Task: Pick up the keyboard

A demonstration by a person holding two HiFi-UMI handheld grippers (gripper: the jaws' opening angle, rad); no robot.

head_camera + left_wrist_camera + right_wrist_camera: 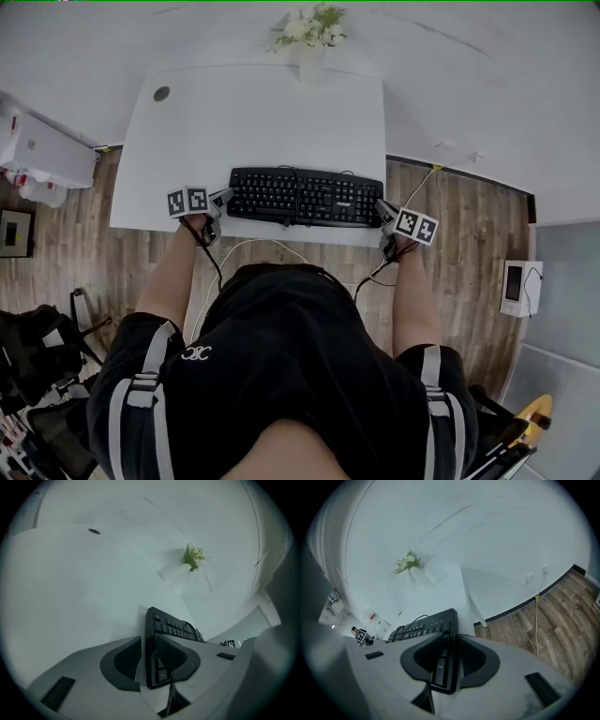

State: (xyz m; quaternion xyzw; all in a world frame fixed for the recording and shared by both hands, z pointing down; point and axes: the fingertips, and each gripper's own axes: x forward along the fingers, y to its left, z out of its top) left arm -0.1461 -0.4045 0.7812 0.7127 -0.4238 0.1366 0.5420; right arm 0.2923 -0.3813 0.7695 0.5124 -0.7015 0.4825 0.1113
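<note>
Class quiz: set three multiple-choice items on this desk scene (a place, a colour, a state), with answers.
1. Where on the white rectangular table does the black rectangular keyboard lie?
A) near the person's edge
B) at the far edge
C) in the far left corner

2. What colour is the table top?
A) brown
B) white
C) black

3. How does the white vase of pale flowers stand?
A) tipped over
B) upside down
C) upright

Answers:
1 A, it lies just before the person's body.
2 B, plain white against the wooden floor.
3 C, flowers rise from its mouth.
</note>
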